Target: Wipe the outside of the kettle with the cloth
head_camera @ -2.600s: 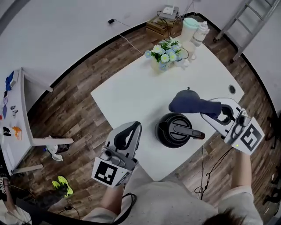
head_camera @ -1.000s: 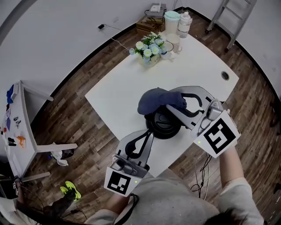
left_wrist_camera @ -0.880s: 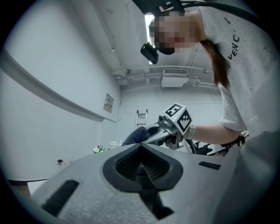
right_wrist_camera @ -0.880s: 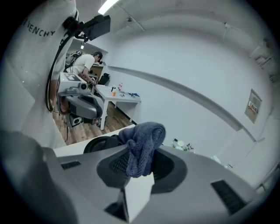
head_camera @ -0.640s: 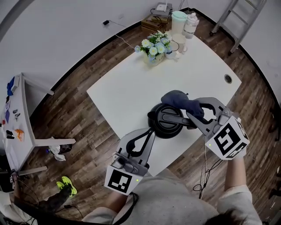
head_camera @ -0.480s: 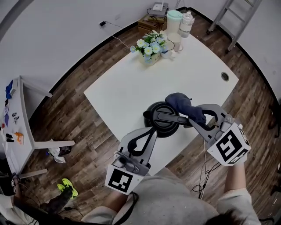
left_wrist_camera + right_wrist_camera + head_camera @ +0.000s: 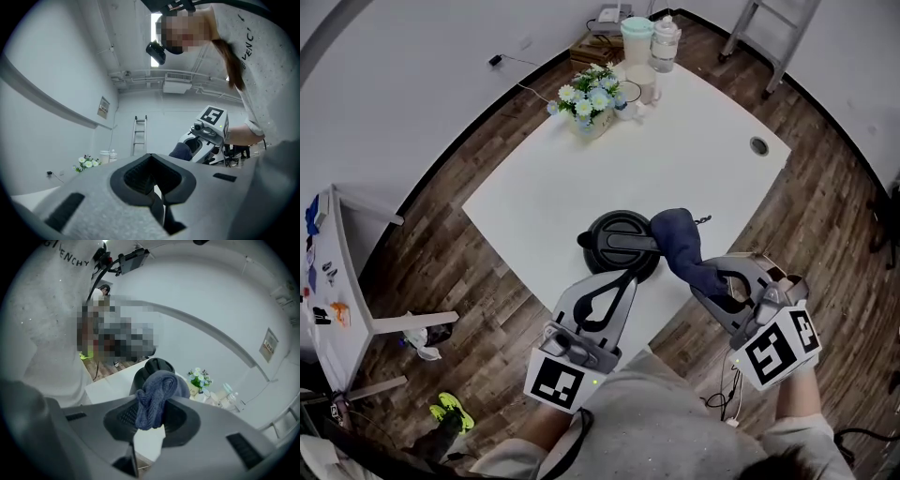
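Right hand-held gripper (image 7: 705, 281) is clamped on the dark blue cloth (image 7: 680, 246). Cloth touches right side of black kettle (image 7: 617, 246), mid-frame on white counter (image 7: 703, 159). Left hand-held gripper (image 7: 607, 291) is closed and empty, just below kettle. 1 pot of flowers (image 7: 586, 97) at upper center.

Bright, even indoor light; soft shadows; strong fisheye curvature at edges.
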Available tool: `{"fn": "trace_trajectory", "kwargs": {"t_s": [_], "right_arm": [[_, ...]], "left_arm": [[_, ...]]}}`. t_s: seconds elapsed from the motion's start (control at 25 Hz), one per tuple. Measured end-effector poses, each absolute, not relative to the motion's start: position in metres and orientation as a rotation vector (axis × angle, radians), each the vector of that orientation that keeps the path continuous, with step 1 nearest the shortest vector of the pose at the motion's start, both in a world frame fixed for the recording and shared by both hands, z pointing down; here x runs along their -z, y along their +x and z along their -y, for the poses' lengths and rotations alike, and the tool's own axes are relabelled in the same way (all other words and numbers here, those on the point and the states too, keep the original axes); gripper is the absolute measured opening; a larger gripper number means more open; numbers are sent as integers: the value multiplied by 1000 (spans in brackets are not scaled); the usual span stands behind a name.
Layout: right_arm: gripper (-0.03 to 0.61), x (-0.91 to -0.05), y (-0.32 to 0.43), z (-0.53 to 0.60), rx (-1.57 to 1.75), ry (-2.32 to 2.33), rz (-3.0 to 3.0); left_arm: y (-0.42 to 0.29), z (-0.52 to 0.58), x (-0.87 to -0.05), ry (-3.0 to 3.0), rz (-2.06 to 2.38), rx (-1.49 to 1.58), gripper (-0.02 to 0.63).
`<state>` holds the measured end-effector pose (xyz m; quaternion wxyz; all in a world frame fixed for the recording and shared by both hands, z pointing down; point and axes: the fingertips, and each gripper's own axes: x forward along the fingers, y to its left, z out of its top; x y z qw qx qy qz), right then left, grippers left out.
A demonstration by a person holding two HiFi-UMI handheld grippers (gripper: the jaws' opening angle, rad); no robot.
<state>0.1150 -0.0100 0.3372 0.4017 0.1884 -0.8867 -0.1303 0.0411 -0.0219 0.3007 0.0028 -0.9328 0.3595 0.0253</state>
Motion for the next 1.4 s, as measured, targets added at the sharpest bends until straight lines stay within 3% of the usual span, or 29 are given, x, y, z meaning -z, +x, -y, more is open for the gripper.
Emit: {"fn": "trace_trajectory", "kwargs": {"t_s": [1.12, 1.4], "right_arm": [[74, -482, 122, -33, -224, 575, 2122], [74, -455, 108, -67, -296, 612, 2136]], "left_arm": [[-6, -2, -330, -2904, -1346, -22, 8], [-19, -5, -295, -2877, -1280, -101, 8]]}}
